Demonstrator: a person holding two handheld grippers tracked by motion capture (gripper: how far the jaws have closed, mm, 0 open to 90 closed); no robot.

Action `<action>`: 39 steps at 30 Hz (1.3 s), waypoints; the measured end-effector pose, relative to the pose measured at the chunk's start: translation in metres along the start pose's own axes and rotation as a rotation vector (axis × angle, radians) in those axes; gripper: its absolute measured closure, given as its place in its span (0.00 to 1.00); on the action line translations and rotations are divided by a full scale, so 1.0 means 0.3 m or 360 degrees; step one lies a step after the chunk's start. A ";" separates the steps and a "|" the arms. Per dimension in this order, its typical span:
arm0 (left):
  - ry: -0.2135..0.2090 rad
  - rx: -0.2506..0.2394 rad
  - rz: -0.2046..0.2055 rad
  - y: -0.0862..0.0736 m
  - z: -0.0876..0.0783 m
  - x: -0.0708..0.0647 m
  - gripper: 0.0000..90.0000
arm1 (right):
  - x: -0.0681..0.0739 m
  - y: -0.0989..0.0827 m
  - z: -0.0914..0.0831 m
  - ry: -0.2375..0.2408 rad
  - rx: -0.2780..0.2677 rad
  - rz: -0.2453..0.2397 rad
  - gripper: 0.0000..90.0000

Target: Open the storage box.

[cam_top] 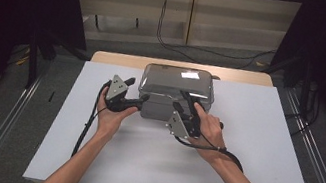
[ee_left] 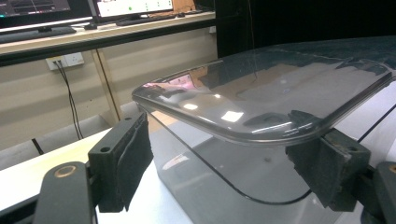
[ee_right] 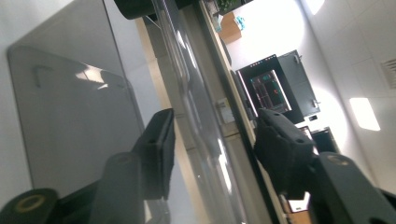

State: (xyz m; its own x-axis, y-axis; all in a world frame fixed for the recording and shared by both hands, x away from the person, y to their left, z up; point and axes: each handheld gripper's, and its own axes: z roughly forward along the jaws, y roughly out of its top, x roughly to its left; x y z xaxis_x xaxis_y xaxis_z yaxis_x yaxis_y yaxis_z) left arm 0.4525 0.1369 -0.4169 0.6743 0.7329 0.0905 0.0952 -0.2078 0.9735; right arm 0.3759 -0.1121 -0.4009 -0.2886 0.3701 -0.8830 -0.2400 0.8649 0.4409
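A smoky clear plastic box (cam_top: 155,106) with a lid (cam_top: 178,80) stands at the back middle of the white table (cam_top: 250,162). My left gripper (cam_top: 143,99) reaches in level at the box's front left corner. In the left gripper view its jaws stand open on either side of that corner (ee_left: 205,186), under the lid's rim (ee_left: 261,135); a narrow gap shows at the left pad (ee_left: 126,163). My right gripper (cam_top: 183,100) points at the front of the lid. Its jaws (ee_right: 215,154) stand open astride the lid's edge (ee_right: 196,116), with space on both sides.
Black cables trail from both grippers across the table toward the person. A wooden strip (cam_top: 121,59) edges the table's far side. Dark stands and a floor cable (cam_top: 199,49) lie beyond it. Metal rails (cam_top: 7,130) run along the floor on both sides.
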 end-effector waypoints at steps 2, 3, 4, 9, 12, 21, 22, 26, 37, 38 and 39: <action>0.0000 -0.0005 0.0007 0.003 -0.001 -0.002 0.25 | -0.001 -0.017 -0.010 -0.0002 -0.0002 0.0046 0.49; -0.0001 -0.0011 0.0005 0.005 0.000 -0.004 0.26 | -0.006 -0.035 -0.021 0.0017 -0.0021 0.0104 0.44; 0.0004 -0.0015 0.0008 0.007 0.000 -0.004 0.26 | -0.006 -0.035 -0.021 0.0017 -0.0021 0.0104 0.44; -0.0001 -0.0013 0.0008 0.009 0.000 -0.005 0.26 | -0.037 -0.080 -0.041 0.0035 -0.0009 0.0370 0.33; -0.0002 -0.0025 0.0004 0.010 0.002 -0.007 0.26 | -0.058 -0.121 -0.051 0.0095 -0.0003 0.0593 0.29; -0.0006 -0.0039 0.0010 0.018 0.010 -0.010 0.26 | -0.100 -0.200 -0.059 0.0178 -0.0015 0.0975 0.20; -0.0010 -0.0038 0.0005 0.019 0.010 -0.011 0.26 | -0.105 -0.210 -0.056 0.0225 -0.0007 0.1034 0.21; -0.0012 -0.0028 0.0020 0.020 0.010 -0.012 0.26 | -0.118 -0.246 -0.044 0.0226 0.0030 0.1133 0.19; -0.0014 -0.0057 0.0033 0.050 0.011 -0.003 0.26 | -0.152 -0.283 -0.022 0.0204 0.0005 0.1194 0.19; -0.0011 -0.0054 0.0030 0.052 0.011 -0.002 0.26 | -0.156 -0.283 -0.018 0.0200 -0.0003 0.1193 0.19; -0.0005 -0.0058 0.0004 0.053 0.012 -0.002 0.24 | -0.163 -0.282 -0.015 0.0192 -0.0019 0.1202 0.20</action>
State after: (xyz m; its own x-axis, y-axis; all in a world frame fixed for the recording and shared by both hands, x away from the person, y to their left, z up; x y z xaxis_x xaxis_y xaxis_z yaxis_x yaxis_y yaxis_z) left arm 0.4561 0.1307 -0.4022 0.6768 0.7303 0.0926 0.0666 -0.1861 0.9803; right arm 0.4061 -0.2049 -0.3941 -0.4774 0.8193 -0.3176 0.0532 0.3877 0.9203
